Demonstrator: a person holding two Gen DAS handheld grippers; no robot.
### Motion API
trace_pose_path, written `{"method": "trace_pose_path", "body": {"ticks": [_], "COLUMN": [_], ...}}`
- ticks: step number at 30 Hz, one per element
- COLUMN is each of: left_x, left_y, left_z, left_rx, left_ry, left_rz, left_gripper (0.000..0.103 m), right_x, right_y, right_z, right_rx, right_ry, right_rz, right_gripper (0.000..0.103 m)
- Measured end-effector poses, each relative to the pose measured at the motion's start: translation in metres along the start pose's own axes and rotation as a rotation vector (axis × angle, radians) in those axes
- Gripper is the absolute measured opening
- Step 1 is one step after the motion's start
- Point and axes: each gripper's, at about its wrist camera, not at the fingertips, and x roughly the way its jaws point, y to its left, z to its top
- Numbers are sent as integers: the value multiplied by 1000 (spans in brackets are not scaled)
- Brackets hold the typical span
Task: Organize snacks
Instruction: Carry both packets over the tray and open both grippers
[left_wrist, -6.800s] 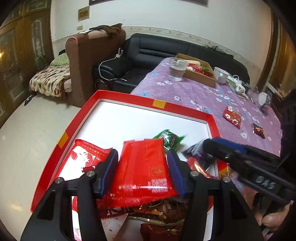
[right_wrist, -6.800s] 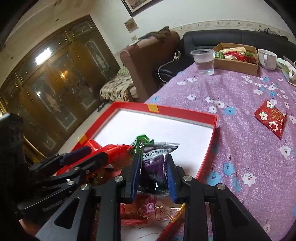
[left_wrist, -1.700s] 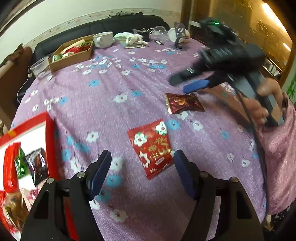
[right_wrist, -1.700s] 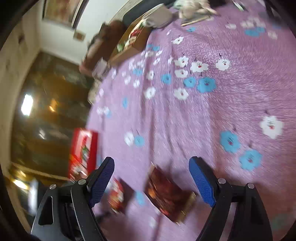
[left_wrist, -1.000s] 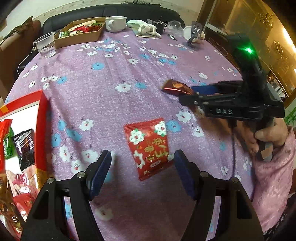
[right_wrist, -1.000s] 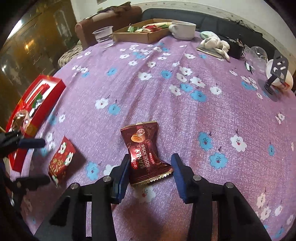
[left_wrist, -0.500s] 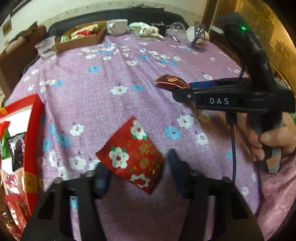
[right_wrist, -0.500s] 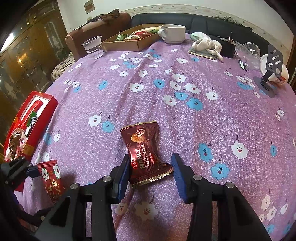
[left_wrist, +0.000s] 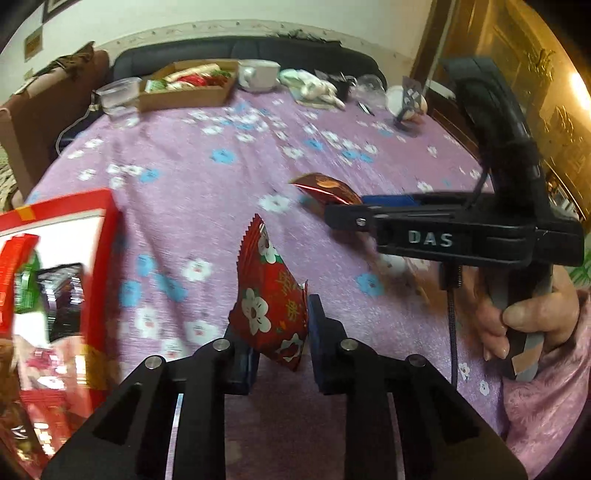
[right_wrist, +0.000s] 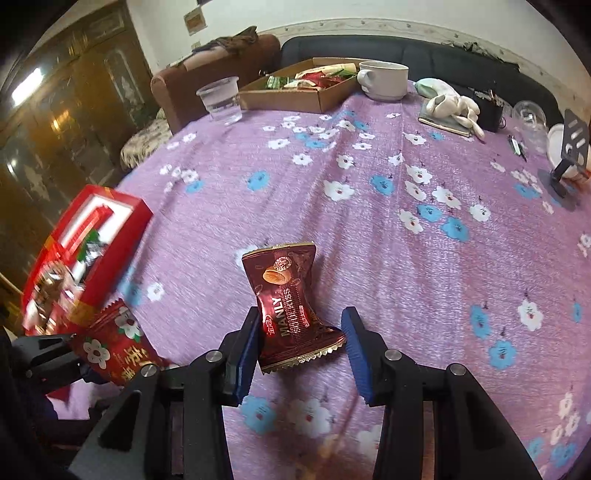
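Your left gripper (left_wrist: 279, 332) squeezes the red flower packet (left_wrist: 271, 295). Your right gripper (right_wrist: 301, 345) holds the brown snack packet (right_wrist: 291, 306), half open.

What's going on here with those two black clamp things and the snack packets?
A person is tidying snacks off a purple flowered tablecloth using a handheld gripper in each hand. The left gripper is shut on a red flowered packet, lifted off the cloth. The right gripper has a dark brown packet between its fingers, apparently gripped. A red box at the table's left edge already holds several snacks, so both packets are probably headed there.
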Motion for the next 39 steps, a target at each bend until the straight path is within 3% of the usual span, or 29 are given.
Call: {"method": "trace_pose_path", "body": {"ticks": [12, 25, 32, 39], "left_x": [-66, -109, -111, -110], "left_y": [55, 150, 176, 190], "left_z": [-5, -28, -44, -53], "left_rx": [-45, -204, -249, -266], "left_ry": [-157, -237, -231, -224], "left_rz": [110, 243, 301, 322], "left_gripper": [20, 20, 20, 20], "right_x": [-20, -4, 15, 30], "right_y": [28, 136, 192, 234], "right_z": [6, 11, 9, -8], "right_rx": [93, 56, 8, -119], "right_ry": [-101, -81, -53, -46], "right_rz": [196, 332, 343, 255], "right_gripper": [44, 44, 44, 44]}}
